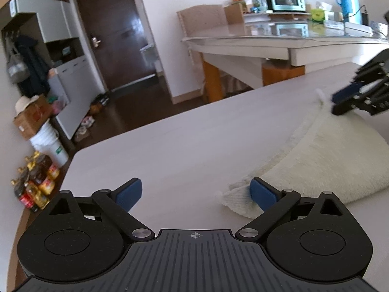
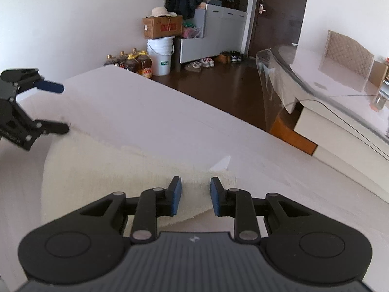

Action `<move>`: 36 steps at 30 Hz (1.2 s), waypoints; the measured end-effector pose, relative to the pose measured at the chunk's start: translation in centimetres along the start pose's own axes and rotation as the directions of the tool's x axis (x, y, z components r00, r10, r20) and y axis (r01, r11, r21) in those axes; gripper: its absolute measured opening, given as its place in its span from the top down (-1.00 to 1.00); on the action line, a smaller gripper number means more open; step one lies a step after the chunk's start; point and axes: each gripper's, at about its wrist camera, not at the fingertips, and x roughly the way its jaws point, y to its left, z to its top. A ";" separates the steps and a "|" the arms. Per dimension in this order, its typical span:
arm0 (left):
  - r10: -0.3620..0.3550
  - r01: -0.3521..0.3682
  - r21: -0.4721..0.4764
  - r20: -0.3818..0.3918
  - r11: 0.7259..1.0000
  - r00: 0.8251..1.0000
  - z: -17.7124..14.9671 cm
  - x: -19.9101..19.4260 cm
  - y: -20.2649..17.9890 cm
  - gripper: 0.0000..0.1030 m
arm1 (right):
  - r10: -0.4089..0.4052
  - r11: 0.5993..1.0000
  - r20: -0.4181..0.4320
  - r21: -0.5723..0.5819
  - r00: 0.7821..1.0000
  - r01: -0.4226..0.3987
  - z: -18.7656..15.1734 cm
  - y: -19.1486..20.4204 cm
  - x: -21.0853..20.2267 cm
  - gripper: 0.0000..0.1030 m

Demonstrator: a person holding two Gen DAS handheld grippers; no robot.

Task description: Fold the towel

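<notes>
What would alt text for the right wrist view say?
A cream towel lies folded over on a pale table, with the right gripper over its near edge, jaws apart. The left gripper, jaws wide, sits at the towel's far left corner.

A home: shoes (image 2: 199,64) by the door (image 2: 277,12), dining table (image 1: 279,41).

Cream towel (image 2: 109,170) on a pale grey-white table (image 1: 170,141) — each gripper (black) has blue pads (image 2: 176,196).
</notes>
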 end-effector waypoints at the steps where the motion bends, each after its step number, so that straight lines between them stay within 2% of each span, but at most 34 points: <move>1: 0.004 -0.004 -0.003 -0.002 1.000 1.000 0.1 0.1 0.1 -0.93 | -0.004 1.000 -0.002 0.014 1.000 0.004 -0.2 0.1 -0.3 0.45; 5: 0.001 -0.002 -0.043 -0.009 0.999 1.000 0.3 0.5 0.6 -0.93 | -0.015 0.998 -0.002 0.068 1.000 0.015 -1.3 0.5 -1.3 0.45; 10: 0.010 -0.010 -0.056 -0.009 0.998 1.000 0.4 0.8 0.7 -0.93 | -0.038 0.997 0.001 0.073 0.999 0.037 -2.1 2.1 -2.5 0.41; 17: 0.025 -0.024 -0.081 0.015 0.996 1.000 0.3 -1.1 0.5 -0.92 | -0.063 0.994 0.013 0.093 0.998 0.061 -2.1 2.6 -3.6 0.39; 18: 0.027 -0.025 -0.081 0.021 0.996 0.999 0.1 -1.7 0.5 -0.92 | -0.070 0.993 0.024 0.100 0.997 0.067 -2.3 2.8 -4.1 0.35; 20: 0.027 -0.024 -0.081 0.031 0.996 0.999 -0.1 -2.8 0.2 -0.92 | -0.080 0.989 0.047 0.127 0.996 0.074 -2.7 3.3 -5.4 0.12; 24: 0.013 -0.009 -0.084 0.038 0.996 0.999 -0.9 -5.1 -0.7 -0.93 | -0.087 0.980 0.066 0.185 0.994 0.074 -4.6 4.9 -8.0 0.09; 26: 0.006 -0.002 -0.090 0.042 0.996 0.999 -1.3 -6.3 -1.3 -0.94 | -0.099 0.976 0.061 0.199 0.993 0.085 -5.4 5.8 -9.1 -0.04; 30: -0.006 0.012 -0.113 0.048 0.993 0.999 -2.2 -8.7 -2.7 -0.96 | -0.134 0.965 0.049 0.234 0.990 0.119 -7.0 7.7 -11.3 -0.14; 32: -0.013 0.019 -0.116 0.052 0.993 0.999 -2.7 -9.7 -3.4 -0.98 | -0.147 0.958 0.058 0.256 0.987 0.128 -7.5 8.6 -12.6 -0.33; 36: -0.004 0.012 -0.141 0.058 0.990 0.998 -3.6 -11.9 -4.6 -1.00 | -0.160 0.958 0.076 0.253 0.984 0.136 -8.1 10.0 -14.5 -0.57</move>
